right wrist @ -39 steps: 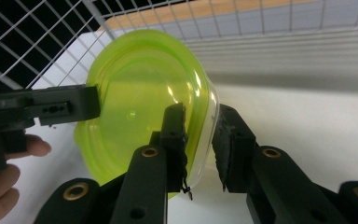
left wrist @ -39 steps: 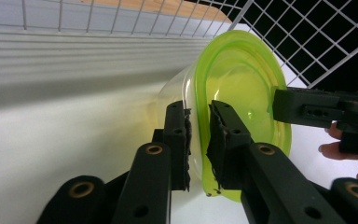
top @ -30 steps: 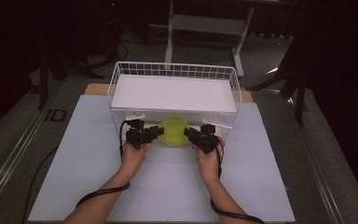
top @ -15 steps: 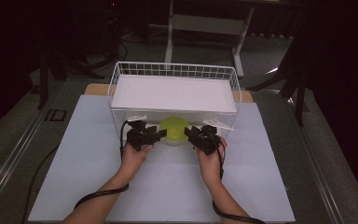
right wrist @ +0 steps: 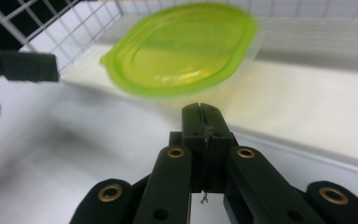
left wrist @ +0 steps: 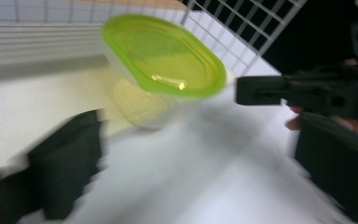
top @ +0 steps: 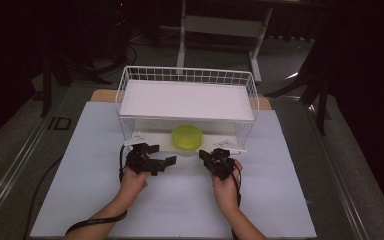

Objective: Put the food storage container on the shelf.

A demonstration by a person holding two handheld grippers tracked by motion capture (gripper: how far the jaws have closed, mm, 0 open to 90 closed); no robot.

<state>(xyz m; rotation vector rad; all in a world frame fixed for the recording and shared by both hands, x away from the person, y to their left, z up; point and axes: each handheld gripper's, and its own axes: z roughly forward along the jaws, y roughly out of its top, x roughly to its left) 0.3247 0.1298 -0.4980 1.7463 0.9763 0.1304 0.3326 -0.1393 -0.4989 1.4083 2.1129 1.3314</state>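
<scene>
The white table top carries everything, and both grippers hover low over its bare near part. No brand, label or other writing can be read on any of the things here.

Ahead of both sets of jaws stands a white wire basket with a flat white shelf board across its upper part. Its lower level is open toward the jaws.

On that lower level sits a small clear tub with a green lid, just beyond the tips of both grippers and between them. It stands free, touched by neither. In the left gripper view the tub lies ahead of the jaws and slightly to their right, its lid shut; what is inside cannot be made out through the blurred pale wall. In the right gripper view it lies straight ahead of the jaw tips, a short gap away.

The left gripper has its jaws spread wide, having just been opening, with nothing between them but table.

The right gripper has just been closing; its jaws meet flat against each other and grip nothing.
</scene>
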